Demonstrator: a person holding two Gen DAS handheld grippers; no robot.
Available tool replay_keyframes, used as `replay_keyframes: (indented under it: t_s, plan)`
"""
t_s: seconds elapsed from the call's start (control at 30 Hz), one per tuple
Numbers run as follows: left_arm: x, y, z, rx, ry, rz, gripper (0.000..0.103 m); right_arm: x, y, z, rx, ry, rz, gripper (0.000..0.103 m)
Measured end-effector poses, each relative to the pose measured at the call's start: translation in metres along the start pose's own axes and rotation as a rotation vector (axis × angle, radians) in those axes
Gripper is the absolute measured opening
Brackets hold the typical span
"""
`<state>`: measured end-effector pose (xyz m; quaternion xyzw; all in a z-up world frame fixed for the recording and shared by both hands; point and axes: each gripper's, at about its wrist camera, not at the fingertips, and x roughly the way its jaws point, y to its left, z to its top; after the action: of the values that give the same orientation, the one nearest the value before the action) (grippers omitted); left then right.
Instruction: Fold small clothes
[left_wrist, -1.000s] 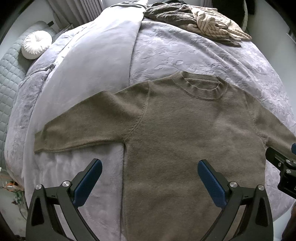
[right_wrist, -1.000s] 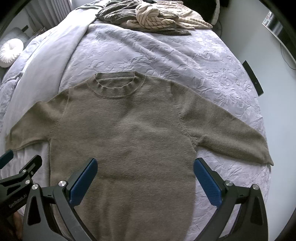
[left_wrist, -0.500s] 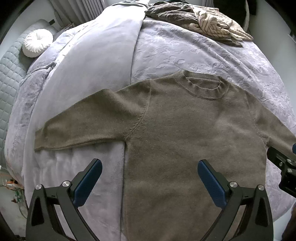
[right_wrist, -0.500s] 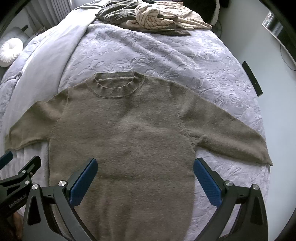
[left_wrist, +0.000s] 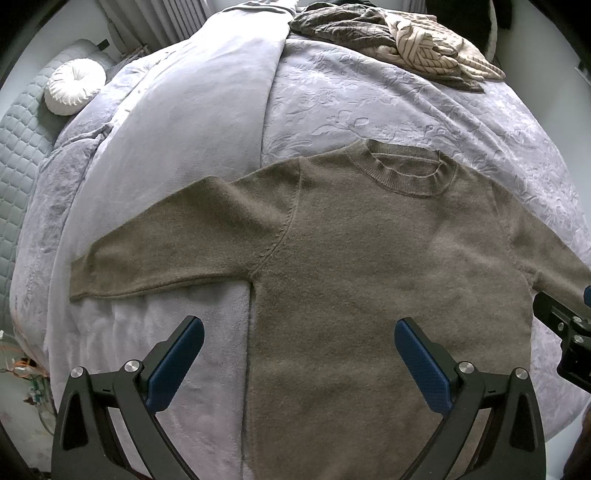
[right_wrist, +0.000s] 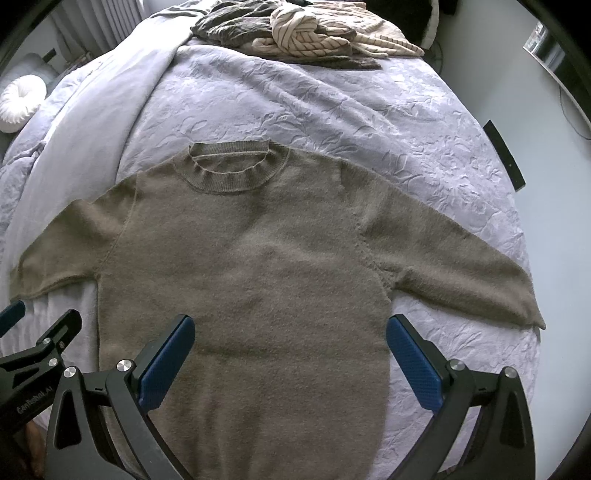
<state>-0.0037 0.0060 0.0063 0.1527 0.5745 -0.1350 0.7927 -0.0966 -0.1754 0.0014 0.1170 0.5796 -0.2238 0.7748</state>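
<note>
An olive-brown knitted sweater (left_wrist: 369, 258) (right_wrist: 251, 266) lies flat and face up on the bed, both sleeves spread out to the sides, collar pointing away from me. My left gripper (left_wrist: 299, 358) hovers open above the sweater's lower left side, one finger over the bedcover and one over the body. My right gripper (right_wrist: 290, 354) hangs open above the lower body, with nothing between its blue pads (right_wrist: 410, 358). Each gripper's black frame shows at the other view's edge.
The bed has a lilac embossed cover (left_wrist: 388, 110) and a smooth lilac blanket (left_wrist: 192, 122) folded along its left. A pile of striped and dark clothes (right_wrist: 306, 33) lies at the far end. A round white cushion (left_wrist: 74, 90) sits far left. The bed's right edge drops to a pale floor (right_wrist: 561, 221).
Both views have slid slightly, as the grippers drifted a little over the sweater. The sweater has not moved and both grippers stay open.
</note>
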Motion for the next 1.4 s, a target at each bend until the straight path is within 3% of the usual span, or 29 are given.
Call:
replay_keyframes:
  t_s: [1.4]
  plan:
    - [0.011,0.009,-0.004,-0.035,0.038,-0.027,0.103,0.01,0.005,-0.003,0.003,0.045,-0.013,0.103]
